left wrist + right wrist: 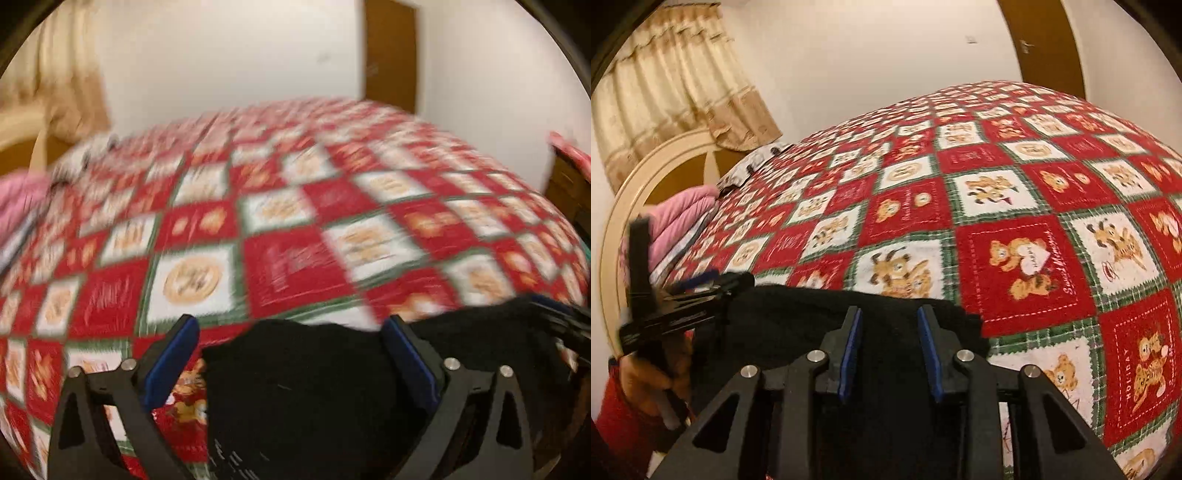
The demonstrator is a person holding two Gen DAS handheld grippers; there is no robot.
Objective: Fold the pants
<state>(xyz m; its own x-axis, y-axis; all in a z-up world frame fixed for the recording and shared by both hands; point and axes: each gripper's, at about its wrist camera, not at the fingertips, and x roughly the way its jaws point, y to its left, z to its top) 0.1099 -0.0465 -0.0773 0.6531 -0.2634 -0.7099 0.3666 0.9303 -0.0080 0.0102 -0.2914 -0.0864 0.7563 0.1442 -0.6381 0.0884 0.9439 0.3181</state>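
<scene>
Warm, even indoor light is seen, without glare. The left wrist view is smeared by motion blur; the bedspread is rendered sharp in the right. Edges are bent by fisheye.

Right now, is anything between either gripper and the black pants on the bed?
Nothing visible. The black pants lie directly under the open right gripper and the open left gripper, on the patterned bedspread.

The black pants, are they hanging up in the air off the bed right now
No, in the right wrist view the black pants lie flat on the checkered quilt, under the open right gripper.
</scene>
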